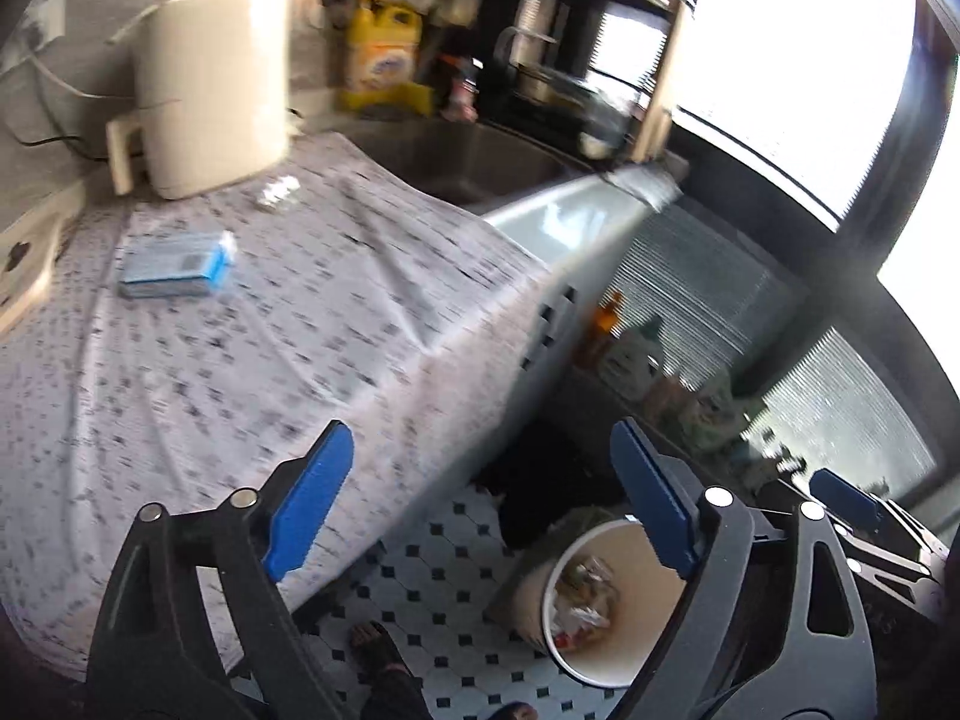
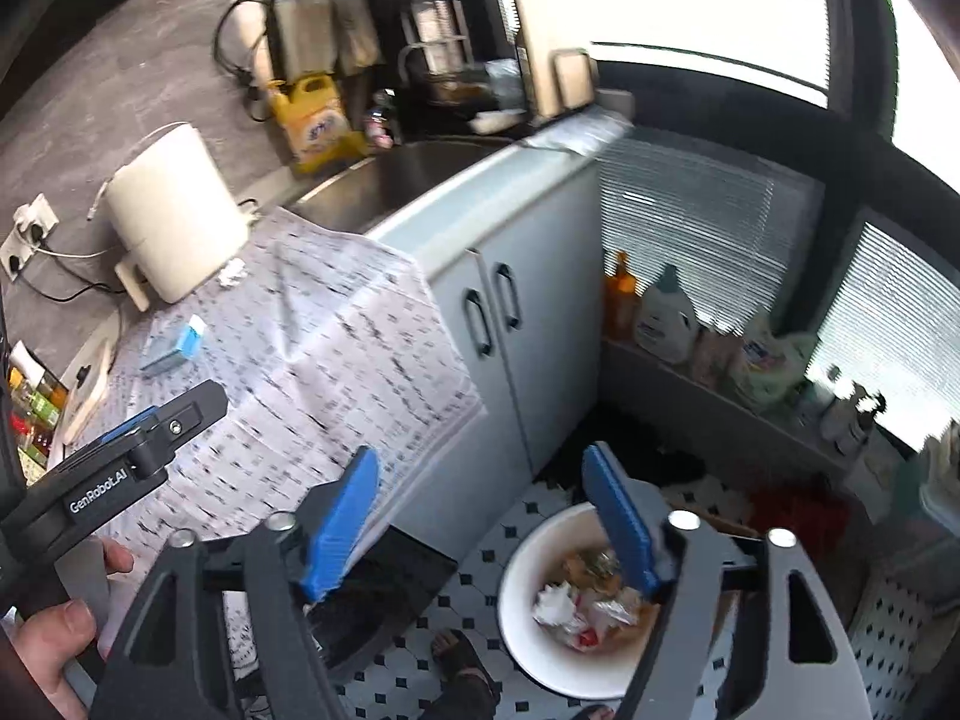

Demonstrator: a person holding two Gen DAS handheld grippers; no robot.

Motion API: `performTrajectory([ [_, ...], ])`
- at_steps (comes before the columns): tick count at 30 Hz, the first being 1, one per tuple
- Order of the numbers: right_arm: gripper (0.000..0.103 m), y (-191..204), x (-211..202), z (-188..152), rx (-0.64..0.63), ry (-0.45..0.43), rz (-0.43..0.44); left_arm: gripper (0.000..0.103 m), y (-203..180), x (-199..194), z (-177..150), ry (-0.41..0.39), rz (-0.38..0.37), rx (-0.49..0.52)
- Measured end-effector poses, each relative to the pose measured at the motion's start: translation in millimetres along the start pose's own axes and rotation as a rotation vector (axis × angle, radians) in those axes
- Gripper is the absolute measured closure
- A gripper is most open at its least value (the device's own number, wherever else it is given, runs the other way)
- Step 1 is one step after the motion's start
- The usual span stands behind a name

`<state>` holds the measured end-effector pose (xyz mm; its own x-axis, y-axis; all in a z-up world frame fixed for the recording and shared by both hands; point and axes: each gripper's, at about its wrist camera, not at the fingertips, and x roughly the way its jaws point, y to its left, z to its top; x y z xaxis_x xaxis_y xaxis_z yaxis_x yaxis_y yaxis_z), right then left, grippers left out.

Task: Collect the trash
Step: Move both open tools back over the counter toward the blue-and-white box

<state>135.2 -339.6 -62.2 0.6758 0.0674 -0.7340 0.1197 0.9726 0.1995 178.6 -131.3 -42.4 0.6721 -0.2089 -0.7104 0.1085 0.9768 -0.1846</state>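
A white bin (image 2: pixel 522 648) stands on the tiled floor below the counter, with crumpled trash (image 2: pixel 576 606) in it; it also shows in the left wrist view (image 1: pixel 606 660). A blue box (image 1: pixel 174 267) and a crumpled foil scrap (image 1: pixel 277 191) lie on the newspaper-covered counter (image 1: pixel 240 372); both also show in the right wrist view, the box (image 2: pixel 174 348) and the scrap (image 2: pixel 231 273). My left gripper (image 1: pixel 480 504) is open and empty over the counter's edge. My right gripper (image 2: pixel 486 516) is open and empty above the bin.
A white kettle-like appliance (image 1: pixel 210 78) stands at the back of the counter, a yellow detergent jug (image 1: pixel 384 54) beside the sink (image 1: pixel 480 162). Bottles (image 2: pixel 666 318) line a low ledge by the window. Cabinet doors (image 2: pixel 504 324) face the bin. A sandalled foot (image 2: pixel 462 660) stands near it.
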Motion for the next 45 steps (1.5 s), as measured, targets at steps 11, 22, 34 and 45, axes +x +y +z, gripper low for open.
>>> performTrajectory([
  [11,0.010,77.4,25.5,25.5,-0.081,-0.022,0.094,0.007,74.5,-15.5,27.6,-0.067,0.112,-0.084],
  [22,0.009,142.0,67.7,44.8,-0.146,0.001,0.151,0.007,153.3,-5.3,41.7,-0.068,0.201,-0.177],
  [34,0.009,188.3,119.7,67.9,-0.143,0.018,0.127,0.007,208.7,53.5,70.2,0.031,0.219,-0.169],
  [45,0.009,186.7,139.0,75.4,-0.074,0.029,0.046,0.007,205.7,113.0,93.5,0.105,0.233,-0.086],
])
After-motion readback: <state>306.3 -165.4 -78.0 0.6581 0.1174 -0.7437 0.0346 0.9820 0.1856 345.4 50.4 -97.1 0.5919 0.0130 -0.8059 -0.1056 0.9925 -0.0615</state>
